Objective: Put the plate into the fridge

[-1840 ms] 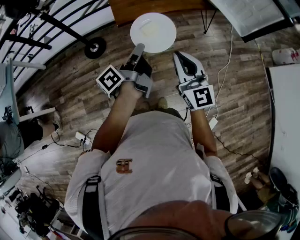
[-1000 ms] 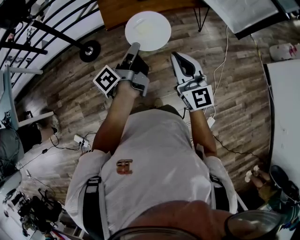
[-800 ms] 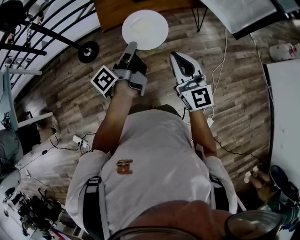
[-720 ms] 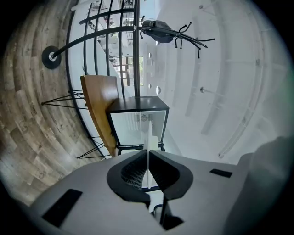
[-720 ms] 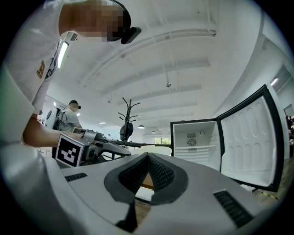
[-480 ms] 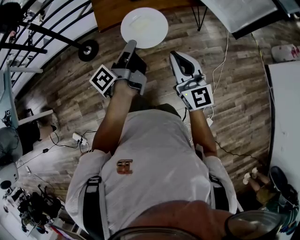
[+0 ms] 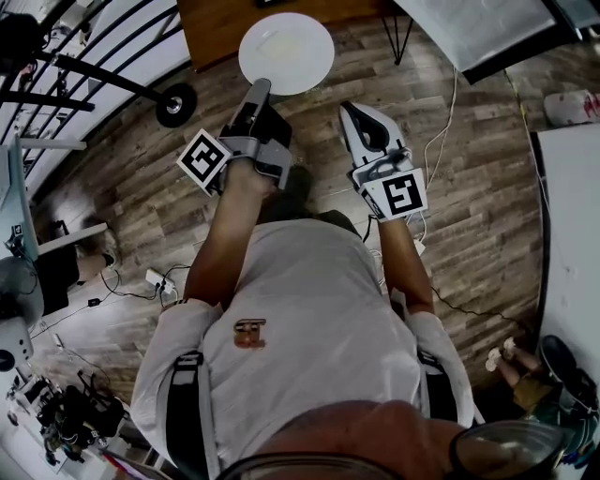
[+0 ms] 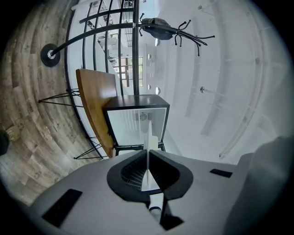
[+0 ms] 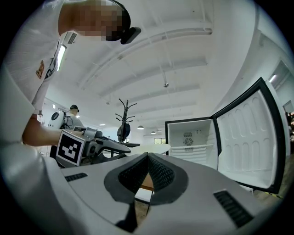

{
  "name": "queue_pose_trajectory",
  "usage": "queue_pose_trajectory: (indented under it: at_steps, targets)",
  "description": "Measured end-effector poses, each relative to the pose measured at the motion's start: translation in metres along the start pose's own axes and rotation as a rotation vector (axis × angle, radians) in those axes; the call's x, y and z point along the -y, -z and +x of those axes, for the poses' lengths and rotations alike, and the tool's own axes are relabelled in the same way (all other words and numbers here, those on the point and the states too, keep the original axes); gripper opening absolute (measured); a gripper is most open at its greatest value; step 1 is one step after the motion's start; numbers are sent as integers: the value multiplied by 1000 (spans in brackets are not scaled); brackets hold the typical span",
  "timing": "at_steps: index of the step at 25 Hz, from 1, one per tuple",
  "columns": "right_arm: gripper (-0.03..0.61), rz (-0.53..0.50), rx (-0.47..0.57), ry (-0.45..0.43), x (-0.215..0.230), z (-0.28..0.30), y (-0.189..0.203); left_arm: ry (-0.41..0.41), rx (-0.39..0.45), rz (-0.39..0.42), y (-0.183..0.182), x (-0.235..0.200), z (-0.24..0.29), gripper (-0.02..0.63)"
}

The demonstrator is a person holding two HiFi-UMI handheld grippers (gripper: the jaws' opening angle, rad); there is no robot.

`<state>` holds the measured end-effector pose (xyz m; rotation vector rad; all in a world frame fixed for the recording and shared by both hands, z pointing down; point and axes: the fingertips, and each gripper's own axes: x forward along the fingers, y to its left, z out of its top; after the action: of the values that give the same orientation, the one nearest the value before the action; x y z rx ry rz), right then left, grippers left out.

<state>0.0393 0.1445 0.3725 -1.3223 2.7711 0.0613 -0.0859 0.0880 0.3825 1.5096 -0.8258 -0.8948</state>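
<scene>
A white round plate (image 7: 286, 52) is held level above the wood floor, its near rim pinched by my left gripper (image 7: 260, 87), which is shut on it. In the left gripper view the plate (image 8: 149, 137) shows edge-on between the closed jaws of that gripper (image 8: 148, 153), pointing at the open fridge (image 8: 138, 124). My right gripper (image 7: 347, 111) is beside it on the right, shut and empty. From the right gripper (image 9: 147, 156) I see the plate (image 9: 154, 148), the fridge's white inside (image 9: 190, 142) and its swung-open door (image 9: 248, 137).
A wooden table (image 7: 216, 28) on thin black legs stands just left of the fridge. A black coat stand (image 8: 138, 46) with a round base (image 7: 176, 103) is at the left. Cables (image 7: 441, 141) run over the floor at the right, near a white tabletop (image 7: 572, 234).
The left gripper and plate have moved a little forward, toward the wooden table and fridge. The right gripper has edged forward with them. Both grips are unchanged.
</scene>
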Motion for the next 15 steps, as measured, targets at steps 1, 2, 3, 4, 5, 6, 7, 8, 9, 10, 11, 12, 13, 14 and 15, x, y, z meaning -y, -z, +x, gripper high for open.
queue_pose_trajectory:
  at_steps: [1, 2, 3, 4, 5, 6, 7, 8, 9, 10, 11, 12, 13, 14, 15]
  targets:
    - [32, -2, -2, 1, 2, 1, 1, 3, -1, 0, 0, 0, 3, 28]
    - [32, -5, -4, 3, 2, 1, 1, 7, -2, -1, -1, 0, 4, 28]
    - [32, -10, -4, 4, 2, 1, 2, 12, -5, -4, 0, 0, 5, 28]
    - [32, -17, -3, 5, 1, 0, 1, 20, -7, -7, 0, 1, 5, 28]
    - [32, -25, -2, 8, 1, 0, 0, 29, -11, -10, 1, 2, 6, 28]
    - [32, -31, -1, 10, 1, -1, 0, 38, -13, -11, 1, 3, 6, 28]
    - [32, -37, 0, 13, 1, -2, -1, 46, -15, -11, 2, 5, 5, 28]
    - [32, -42, 2, 14, 0, -4, -2, 52, -16, -10, 2, 5, 4, 28]
    - [32, -47, 2, 15, -2, -5, -1, 57, -17, -7, 2, 6, 2, 28]
    - [32, -51, 1, 14, -2, -4, 0, 60, -18, -3, 1, 5, 3, 28]
    - [32, -55, -2, 14, 0, 0, 2, 62, -19, -1, -2, 4, 7, 28]
    - [32, -57, -8, 13, 6, 10, 4, 64, -20, -1, -7, 3, 17, 28]
    - [32, -57, -17, 13, 16, 24, 6, 64, -22, -6, -15, 0, 32, 28]
    - [32, -56, -27, 13, 28, 40, 8, 61, -24, -13, -25, -2, 50, 28]
    - [32, -54, -38, 13, 40, 57, 10, 58, -26, -20, -35, -4, 68, 28]
